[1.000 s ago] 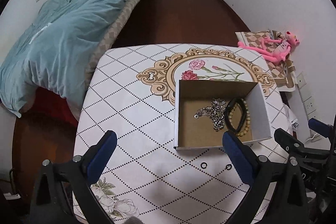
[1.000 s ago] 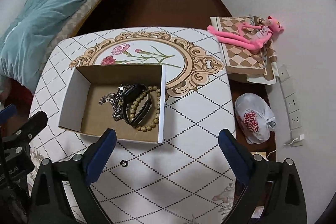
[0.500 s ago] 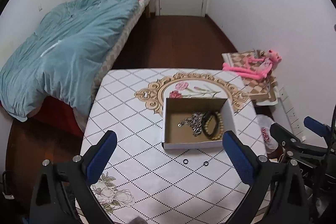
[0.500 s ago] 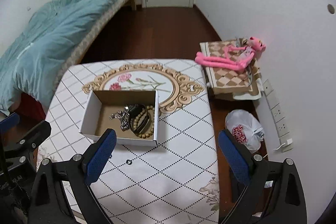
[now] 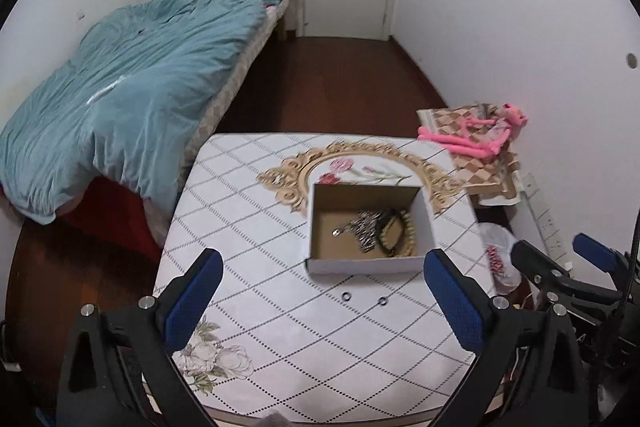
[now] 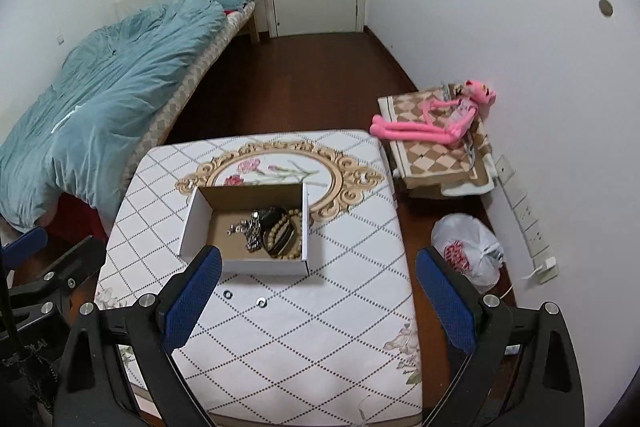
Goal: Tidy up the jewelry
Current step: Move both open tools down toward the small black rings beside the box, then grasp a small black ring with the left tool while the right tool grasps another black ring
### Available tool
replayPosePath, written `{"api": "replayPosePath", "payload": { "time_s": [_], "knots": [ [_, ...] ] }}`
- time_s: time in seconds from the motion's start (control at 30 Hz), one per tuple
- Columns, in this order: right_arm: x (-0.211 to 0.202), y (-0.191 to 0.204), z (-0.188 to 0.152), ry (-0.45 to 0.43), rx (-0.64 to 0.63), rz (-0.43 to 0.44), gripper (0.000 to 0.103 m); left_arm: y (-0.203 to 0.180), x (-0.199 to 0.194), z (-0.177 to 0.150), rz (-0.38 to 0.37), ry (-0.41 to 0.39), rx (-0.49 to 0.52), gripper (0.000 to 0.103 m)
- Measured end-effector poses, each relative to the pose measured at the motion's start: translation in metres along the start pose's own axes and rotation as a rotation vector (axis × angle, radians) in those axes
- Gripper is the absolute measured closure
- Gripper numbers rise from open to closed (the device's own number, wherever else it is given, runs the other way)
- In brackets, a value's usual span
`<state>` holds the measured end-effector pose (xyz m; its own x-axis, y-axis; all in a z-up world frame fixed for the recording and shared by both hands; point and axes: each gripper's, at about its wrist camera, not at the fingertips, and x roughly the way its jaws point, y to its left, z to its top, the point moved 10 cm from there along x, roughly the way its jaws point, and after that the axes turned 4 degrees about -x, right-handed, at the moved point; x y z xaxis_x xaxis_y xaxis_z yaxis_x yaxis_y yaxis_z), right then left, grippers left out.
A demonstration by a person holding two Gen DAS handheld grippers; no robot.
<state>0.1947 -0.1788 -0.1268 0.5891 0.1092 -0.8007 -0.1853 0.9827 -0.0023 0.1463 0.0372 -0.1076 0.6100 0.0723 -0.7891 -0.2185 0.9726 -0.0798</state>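
Rings [image 5: 364, 298], two small, light, hard and likely slippery, are seen on the table [image 5: 280, 327] ahead of the wide-apart, empty left gripper [image 5: 320, 303] and right gripper [image 6: 318, 297], just before the box [image 5: 366, 265]; an edge-on pinch is judged necessary.

Box [image 6: 244, 227] on surface [image 6: 320, 327], holding bracelets [image 6: 282, 233] and chain [image 6: 250, 229]; two rings [image 6: 245, 297] on surface just before box; bed [image 6: 100, 111] left; bag [image 6: 468, 247] on floor right.
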Motion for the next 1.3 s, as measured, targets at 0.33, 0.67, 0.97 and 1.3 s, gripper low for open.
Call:
{"api": "replayPosePath", "payload": {
  "time_s": [0.33, 0.67, 0.97, 1.3],
  "knots": [
    [0.106, 0.033, -0.079, 0.206, -0.019, 0.092, 0.007, 0.041, 0.101, -0.075, 0.135, 0.217, 0.01, 0.001],
    [0.187, 0.081, -0.119, 0.288, -0.074, 0.149, 0.046, 0.068, 0.157, -0.118, 0.19, 0.359, 0.02, 0.001],
    [0.2, 0.089, -0.116, 0.249, -0.125, 0.133, 0.09, 0.073, 0.165, -0.121, 0.195, 0.369, 0.026, 0.001],
    [0.184, 0.034, -0.105, 0.209, 0.009, 0.103, 0.09, 0.009, 0.167, -0.112, 0.036, 0.339, 0.039, 0.001]
  ]
}}
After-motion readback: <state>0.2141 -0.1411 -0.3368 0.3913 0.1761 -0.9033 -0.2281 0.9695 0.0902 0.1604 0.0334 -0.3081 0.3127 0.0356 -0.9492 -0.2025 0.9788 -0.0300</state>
